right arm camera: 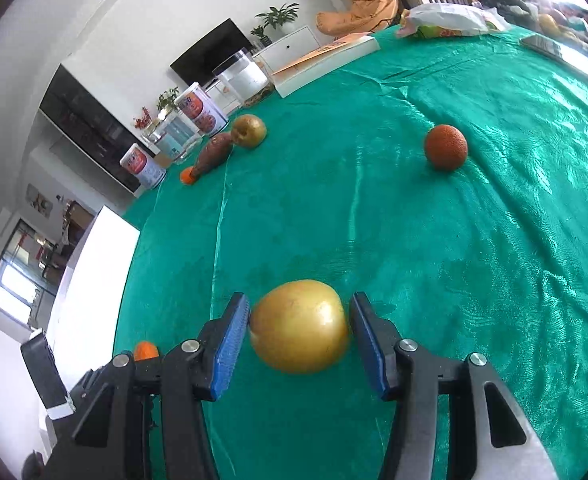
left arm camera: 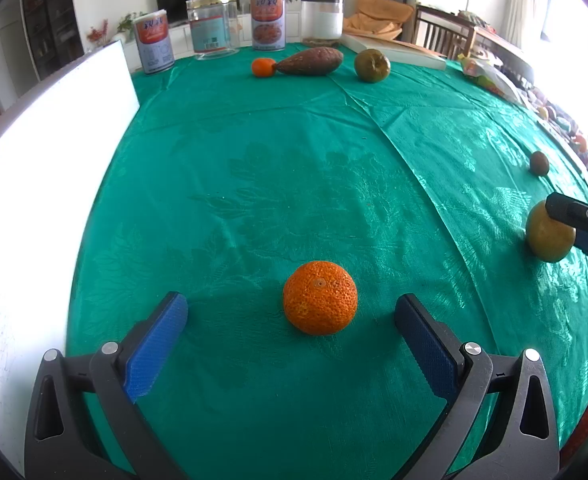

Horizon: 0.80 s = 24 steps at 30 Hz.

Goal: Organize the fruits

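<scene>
A bumpy orange [left arm camera: 320,297] rests on the green tablecloth [left arm camera: 294,160], just ahead of and between the fingers of my left gripper [left arm camera: 291,304]. That gripper is open and its blue pads do not touch the fruit. My right gripper [right arm camera: 300,304] is shut on a yellow-green pear [right arm camera: 300,326], with both blue pads pressing its sides. The left wrist view shows the same pear [left arm camera: 550,236] low over the cloth at the far right, with the right gripper's fingers [left arm camera: 574,216] on it.
At the far edge lie a small orange [left arm camera: 262,67], a sweet potato [left arm camera: 310,62] and a brownish-green apple [left arm camera: 371,65]. Cans and jars [left arm camera: 267,20] stand behind them. A round reddish-brown fruit [right arm camera: 445,147] sits right of centre. A white board [left arm camera: 53,152] lines the left side.
</scene>
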Motion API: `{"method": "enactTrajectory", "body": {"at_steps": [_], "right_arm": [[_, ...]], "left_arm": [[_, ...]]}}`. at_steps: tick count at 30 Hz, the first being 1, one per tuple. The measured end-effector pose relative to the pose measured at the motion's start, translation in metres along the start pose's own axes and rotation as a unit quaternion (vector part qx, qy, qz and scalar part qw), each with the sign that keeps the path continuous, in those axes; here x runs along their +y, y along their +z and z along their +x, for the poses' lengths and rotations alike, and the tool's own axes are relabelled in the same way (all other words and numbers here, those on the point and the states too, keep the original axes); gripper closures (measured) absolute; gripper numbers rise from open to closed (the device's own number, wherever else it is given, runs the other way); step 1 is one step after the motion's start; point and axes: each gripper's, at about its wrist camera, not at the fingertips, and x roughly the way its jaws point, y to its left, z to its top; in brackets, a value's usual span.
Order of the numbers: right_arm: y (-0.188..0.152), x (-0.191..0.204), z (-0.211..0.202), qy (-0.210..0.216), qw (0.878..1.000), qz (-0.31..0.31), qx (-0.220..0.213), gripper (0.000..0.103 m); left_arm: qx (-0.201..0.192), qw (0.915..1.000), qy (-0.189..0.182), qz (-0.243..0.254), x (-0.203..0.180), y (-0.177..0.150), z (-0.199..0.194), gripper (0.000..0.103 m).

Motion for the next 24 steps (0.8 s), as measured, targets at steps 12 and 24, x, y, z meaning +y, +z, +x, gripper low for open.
{"method": "enactTrajectory", "body": {"at_steps": [12, 24], "right_arm": [[-0.013, 0.029, -0.02, -0.061, 0.993, -0.09, -0.042, 0.009], [-0.015, -0.029, -0.045, -0.063, 0.993, 0.062, -0.077, 0.0]], "left_arm": [[0.0, 1.0, 0.0, 0.0, 0.0, 0.0, 0.0, 0.0], [-0.011, 0.9936, -0.1, -0.05, 0.033, -0.005, -0.026, 0.002]]}}
